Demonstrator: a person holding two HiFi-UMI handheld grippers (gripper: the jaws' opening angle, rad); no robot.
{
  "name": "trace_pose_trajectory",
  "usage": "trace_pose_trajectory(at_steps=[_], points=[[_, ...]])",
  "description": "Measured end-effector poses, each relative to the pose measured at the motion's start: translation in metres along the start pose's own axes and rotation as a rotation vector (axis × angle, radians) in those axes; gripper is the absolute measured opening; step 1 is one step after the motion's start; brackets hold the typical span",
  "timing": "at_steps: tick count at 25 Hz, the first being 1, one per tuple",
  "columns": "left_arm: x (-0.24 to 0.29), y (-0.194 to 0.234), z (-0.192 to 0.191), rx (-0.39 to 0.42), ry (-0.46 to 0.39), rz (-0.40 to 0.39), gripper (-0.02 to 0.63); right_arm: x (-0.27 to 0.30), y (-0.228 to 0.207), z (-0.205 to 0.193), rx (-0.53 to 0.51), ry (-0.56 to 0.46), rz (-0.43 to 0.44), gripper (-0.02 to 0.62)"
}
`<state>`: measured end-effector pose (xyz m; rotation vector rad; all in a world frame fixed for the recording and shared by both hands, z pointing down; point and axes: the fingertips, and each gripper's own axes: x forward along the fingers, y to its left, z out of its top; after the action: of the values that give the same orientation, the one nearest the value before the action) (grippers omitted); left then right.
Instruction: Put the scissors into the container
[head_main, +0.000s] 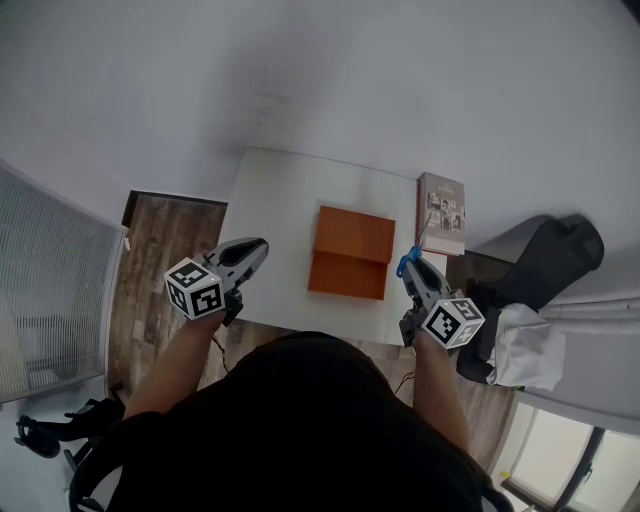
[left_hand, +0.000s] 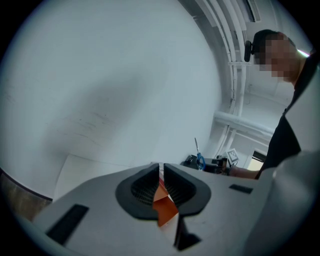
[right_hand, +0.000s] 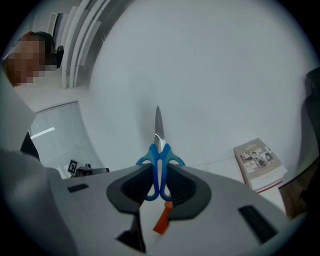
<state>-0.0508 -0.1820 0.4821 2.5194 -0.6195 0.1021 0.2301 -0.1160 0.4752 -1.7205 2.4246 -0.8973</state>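
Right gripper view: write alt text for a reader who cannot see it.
The right gripper is shut on blue-handled scissors, held by the handles with closed blades pointing away. A book lies on the white table at right; a sliver of the orange container shows below the scissors.

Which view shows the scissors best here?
The right gripper view: the scissors sit central, blue handles clamped between the jaws, blades pointing away. The head view shows only a blue speck; the left gripper view shows them tiny.
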Motion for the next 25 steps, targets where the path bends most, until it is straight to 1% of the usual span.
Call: trace_pose_trajectory(at_steps=[13, 20, 25], points=[[0.015, 0.008, -0.008, -0.033, 0.007, 0.006, 0.035, 0.021, -0.011, -0.008, -0.002, 0.062, 0.017, 0.089], [0.015, 0.015, -0.005, -0.032, 0.006, 0.014, 0.034, 0.036, -0.008, -0.023, -0.052, 0.134, 0.027, 0.089], [0.013, 0.018, -0.005, -0.038, 0.007, 0.023, 0.034, 0.049, -0.011, -0.045, -0.088, 0.201, 0.026, 0.089]])
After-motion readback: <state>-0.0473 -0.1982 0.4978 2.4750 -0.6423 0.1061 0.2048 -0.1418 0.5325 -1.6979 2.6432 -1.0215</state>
